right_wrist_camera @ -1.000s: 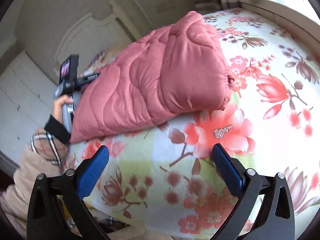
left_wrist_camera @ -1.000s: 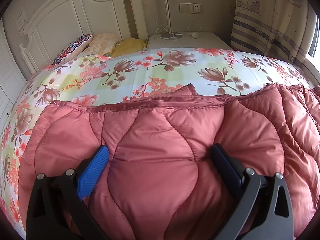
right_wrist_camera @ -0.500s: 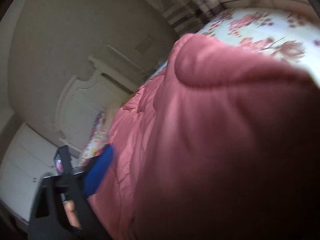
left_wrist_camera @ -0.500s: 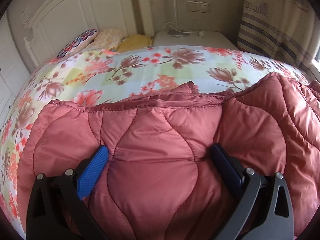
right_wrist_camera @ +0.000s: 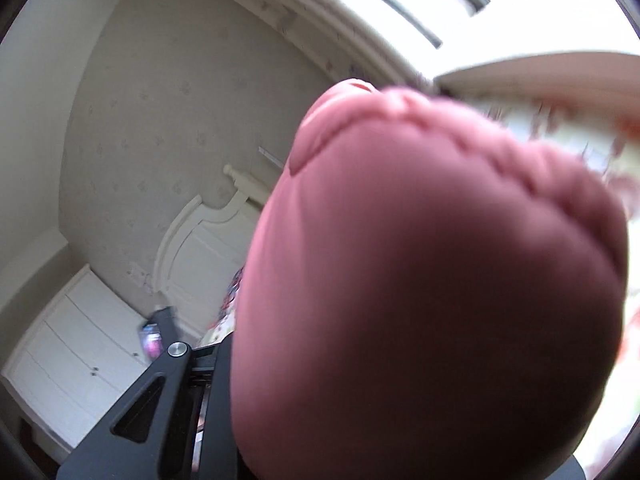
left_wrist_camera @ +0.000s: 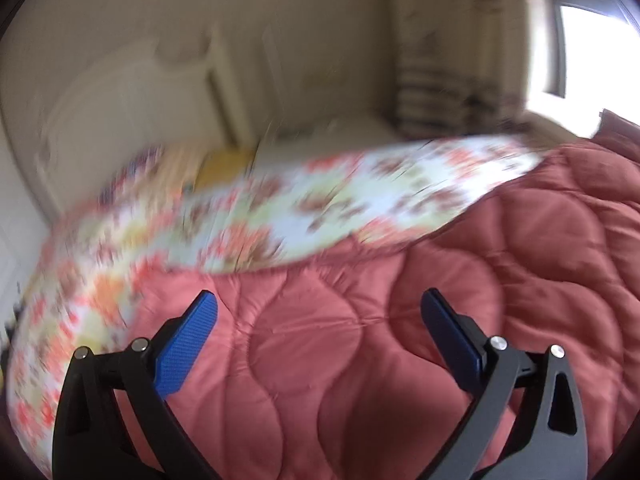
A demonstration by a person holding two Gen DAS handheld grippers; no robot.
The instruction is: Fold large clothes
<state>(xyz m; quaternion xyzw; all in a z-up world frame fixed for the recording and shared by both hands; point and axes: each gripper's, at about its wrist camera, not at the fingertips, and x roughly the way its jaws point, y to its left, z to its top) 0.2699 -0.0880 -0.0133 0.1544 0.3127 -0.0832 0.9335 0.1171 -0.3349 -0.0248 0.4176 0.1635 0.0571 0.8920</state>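
A quilted pink down coat (left_wrist_camera: pixel 400 320) lies on the floral bed sheet (left_wrist_camera: pixel 280 208). In the left wrist view my left gripper (left_wrist_camera: pixel 316 308) is open just above the coat, its blue pads (left_wrist_camera: pixel 188 340) spread wide with nothing between them. In the right wrist view a puffy fold of the same coat (right_wrist_camera: pixel 440 280) fills most of the frame, right against the camera. Only the left black arm of my right gripper (right_wrist_camera: pixel 168 392) shows. Its fingertips are hidden by the fabric. The left wrist view is blurred by motion.
A white headboard (left_wrist_camera: pixel 132 112) and pillows (left_wrist_camera: pixel 224 160) stand at the far end of the bed. A striped curtain (left_wrist_camera: pixel 452 92) and a bright window (left_wrist_camera: pixel 592 48) are at the right. A white cabinet (right_wrist_camera: pixel 76 344) stands by the wall.
My left gripper has lifted off the coat and swung, with its view tilted. My right gripper has pushed into the coat's end, and the fabric now covers its fingers.
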